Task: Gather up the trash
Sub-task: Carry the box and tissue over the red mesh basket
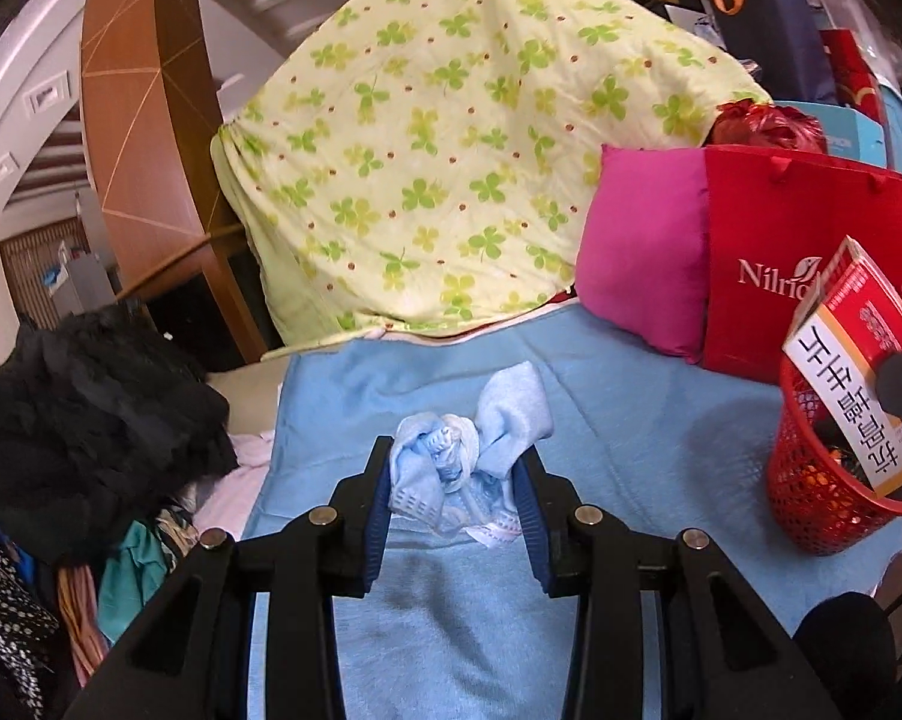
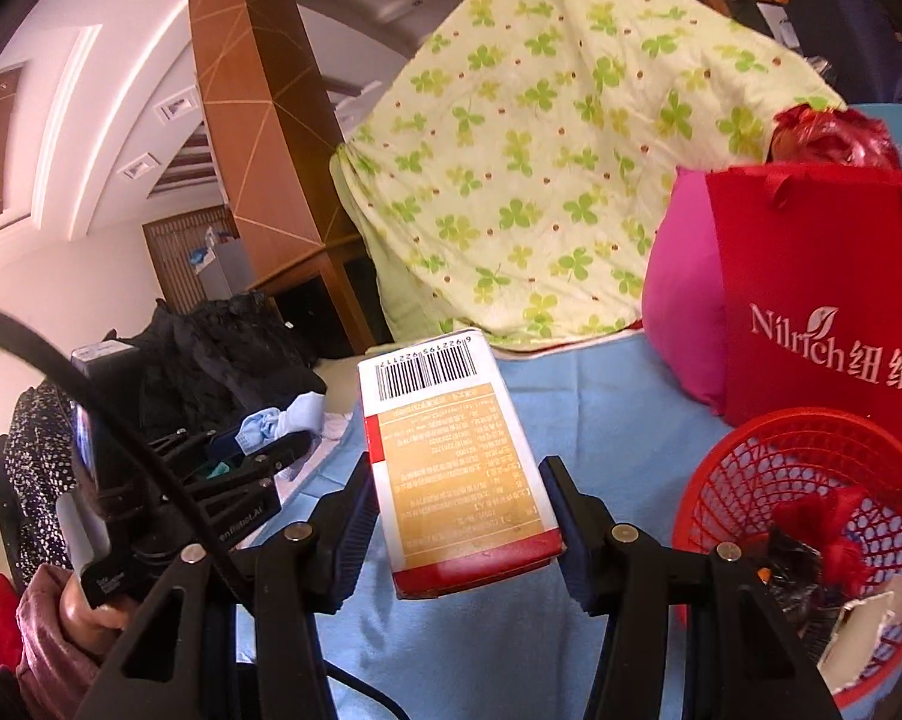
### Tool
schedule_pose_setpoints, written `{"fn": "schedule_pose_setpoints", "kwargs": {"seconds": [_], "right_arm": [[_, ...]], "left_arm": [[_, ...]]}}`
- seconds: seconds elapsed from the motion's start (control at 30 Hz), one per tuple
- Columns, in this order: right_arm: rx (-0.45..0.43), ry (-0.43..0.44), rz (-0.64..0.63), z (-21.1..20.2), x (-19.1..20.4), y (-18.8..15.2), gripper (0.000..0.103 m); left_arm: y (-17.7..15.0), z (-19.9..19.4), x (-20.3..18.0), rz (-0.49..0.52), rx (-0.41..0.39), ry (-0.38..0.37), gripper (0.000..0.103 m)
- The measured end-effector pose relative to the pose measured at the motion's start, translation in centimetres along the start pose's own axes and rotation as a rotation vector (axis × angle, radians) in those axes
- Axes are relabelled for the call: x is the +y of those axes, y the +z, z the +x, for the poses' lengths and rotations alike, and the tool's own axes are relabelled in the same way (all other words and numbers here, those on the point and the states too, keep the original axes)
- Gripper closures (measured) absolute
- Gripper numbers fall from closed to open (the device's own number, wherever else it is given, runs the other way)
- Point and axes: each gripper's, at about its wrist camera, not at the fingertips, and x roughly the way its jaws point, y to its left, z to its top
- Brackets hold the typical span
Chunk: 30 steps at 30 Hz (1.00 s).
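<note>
Two handheld grippers are raised over a surface covered by a light blue blanket (image 1: 631, 420); whether that surface is a bed or a table cannot be told.

The left gripper (image 1: 458, 474) points forward and slightly downward. Its blue-padded fingers (image 1: 378, 516) are closed on a crumpled light blue face mask (image 1: 451, 450), which bunches up between them with one end sticking out above the tips. In the right wrist view, a hand (image 2: 90, 618) in a pinkish sleeve grips this tool's handle at the lower left.

The right gripper (image 2: 460, 516) also points forward and a little downward. Its fingers (image 2: 354, 516) clamp the two long sides of a red, white and tan cardboard box (image 2: 451, 462), held lengthwise with the barcode end farthest from the camera.

A red mesh trash basket (image 2: 769, 456) stands near the blanket's right edge, just right of the box, already holding scraps. Behind it stand a red paper shopping bag (image 2: 811, 300), a pink cushion (image 1: 643, 252) and a clover-print quilt (image 1: 451, 150). Dark clothing (image 1: 90, 396) is piled off the blanket's left edge.
</note>
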Motion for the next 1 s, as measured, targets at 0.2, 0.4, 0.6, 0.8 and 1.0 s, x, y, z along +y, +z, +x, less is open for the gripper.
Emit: {"fn": "schedule_pose_setpoints", "kwargs": {"seconds": [0.2, 0.4, 0.6, 0.8, 1.0], "right_arm": [[-0.035, -0.008, -0.018, -2.1, 0.6, 0.2, 0.047], [-0.058, -0.012, -0.019, -3.4, 0.5, 0.4, 0.047], [-0.066, -0.016, -0.005, -4.3, -0.3, 0.5, 0.047], [-0.073, -0.023, 0.003, -5.0, -0.8, 0.5, 0.047], [-0.085, -0.034, 0.013, -5.8, -1.2, 0.3, 0.046]], "left_arm": [[0.3, -1.8, -0.9, 0.012, -0.010, -0.007, 0.063], [0.5, -3.1, -1.9, 0.027, -0.021, -0.018, 0.062], [0.4, -3.8, -2.8, 0.042, -0.026, -0.030, 0.062], [0.5, -4.2, -3.9, 0.063, -0.023, -0.042, 0.062], [0.6, -4.4, -5.0, 0.087, -0.024, -0.055, 0.062]]}}
